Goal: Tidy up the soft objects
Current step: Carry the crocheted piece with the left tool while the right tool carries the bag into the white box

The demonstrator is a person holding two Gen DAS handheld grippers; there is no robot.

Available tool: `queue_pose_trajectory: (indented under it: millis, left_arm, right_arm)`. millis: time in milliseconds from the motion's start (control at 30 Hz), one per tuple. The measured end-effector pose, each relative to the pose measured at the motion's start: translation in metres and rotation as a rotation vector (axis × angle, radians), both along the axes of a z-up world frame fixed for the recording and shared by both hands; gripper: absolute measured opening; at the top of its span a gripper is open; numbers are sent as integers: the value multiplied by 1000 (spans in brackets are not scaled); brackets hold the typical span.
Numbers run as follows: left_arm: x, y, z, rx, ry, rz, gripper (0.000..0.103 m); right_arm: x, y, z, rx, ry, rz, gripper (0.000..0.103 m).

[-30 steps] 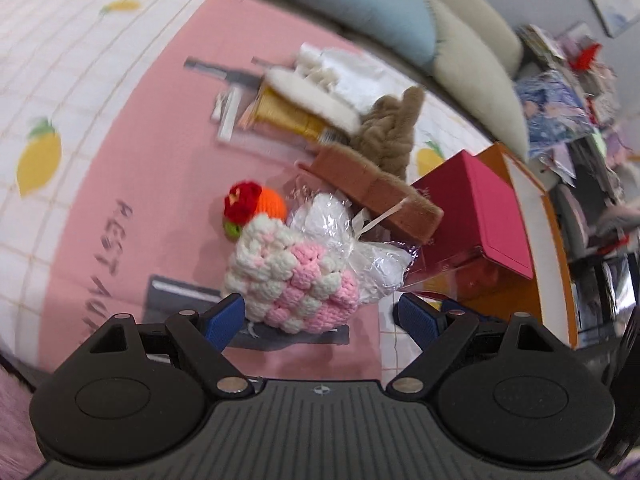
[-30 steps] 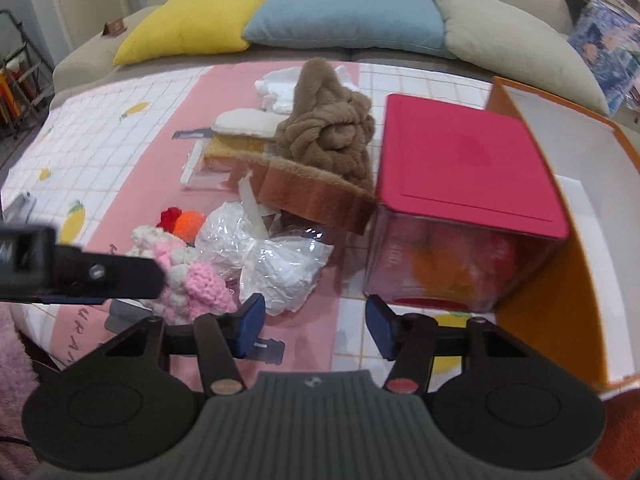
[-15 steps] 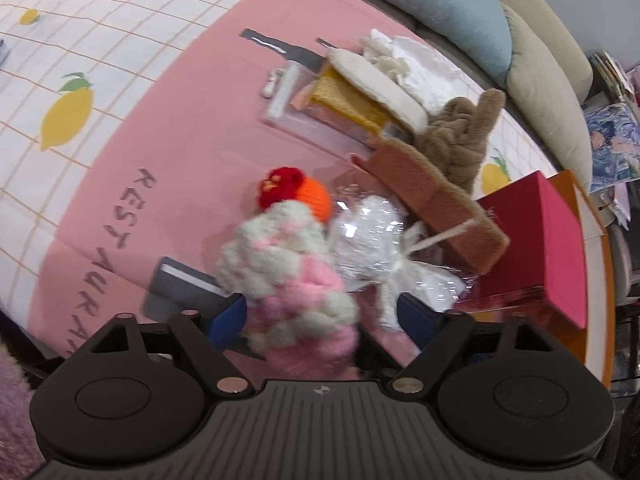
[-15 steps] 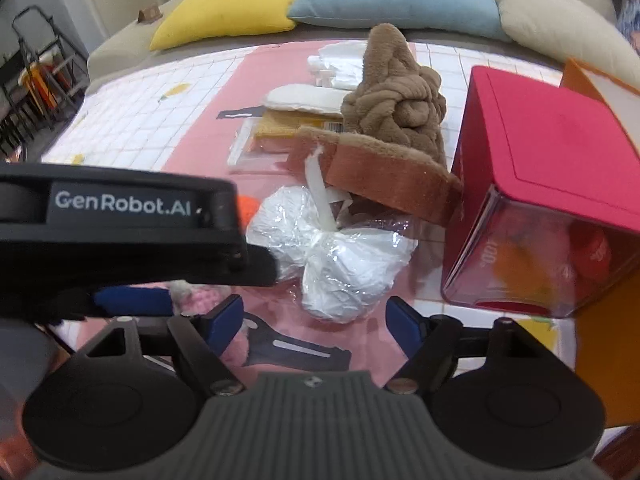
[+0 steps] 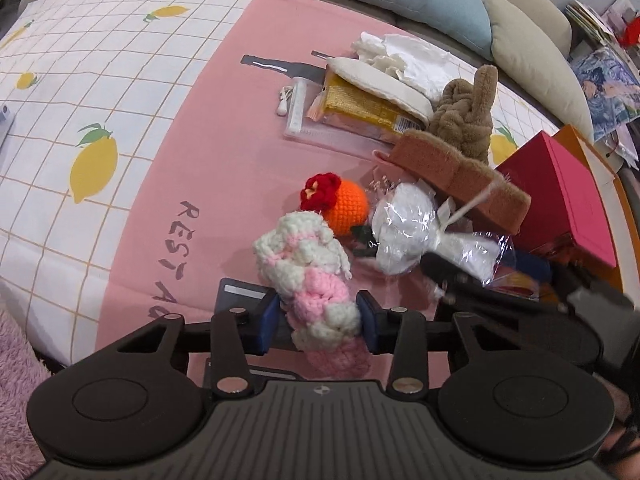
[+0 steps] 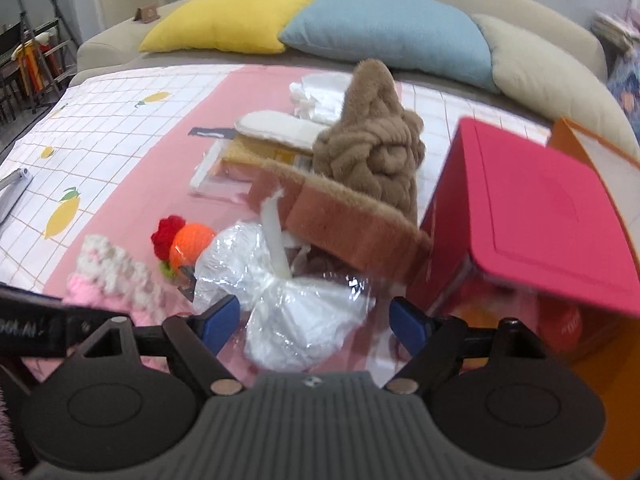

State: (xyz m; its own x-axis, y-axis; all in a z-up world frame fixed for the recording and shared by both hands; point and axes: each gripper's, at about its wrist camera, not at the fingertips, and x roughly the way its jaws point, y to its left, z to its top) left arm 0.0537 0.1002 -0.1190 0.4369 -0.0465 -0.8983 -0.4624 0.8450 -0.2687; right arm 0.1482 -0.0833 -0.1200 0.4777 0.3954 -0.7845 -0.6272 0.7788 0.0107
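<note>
Down low, the left hand-held gripper [image 5: 318, 322] tilts steeply toward the pink-and-white checked blanket [image 5: 168, 128], its blue pads closing on the chunky pink-and-white crocheted yarn piece [image 5: 316, 276], which bulges between them. Just beyond that yarn piece sit a round orange crocheted ball with a red flower [image 5: 344, 204] and a crinkly clear-wrapped white bundle [image 5: 404, 232]. The right hand-held gripper [image 6: 314, 320] stands wide, the bundle [image 6: 304, 320] loose between its fingers. Only the right wrist view shows the knotted brown plush [image 6: 372, 152] upright beside the red-lidded box [image 6: 536, 208].
</note>
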Motion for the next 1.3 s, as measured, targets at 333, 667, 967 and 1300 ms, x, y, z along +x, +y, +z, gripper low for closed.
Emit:
queue_pose_trajectory:
  millis: [333,667,967,1300]
  left_arm:
    - [-1,0,2,-14,-14,-4,46]
    - [-6,1,-1,-8,4,-30,32]
    - [-17,-3,30,24,-103,-39,30]
    - [-31,-22,88,33,-254,-88,29]
  right_arm:
    - [-18,-2,6,-15,77,40,55]
    - [-25,-17,11,27,177,-13,38]
    - [-43,-41,56,142,164,-43,36]
    - [-56,-87,117,267,87,-133,36]
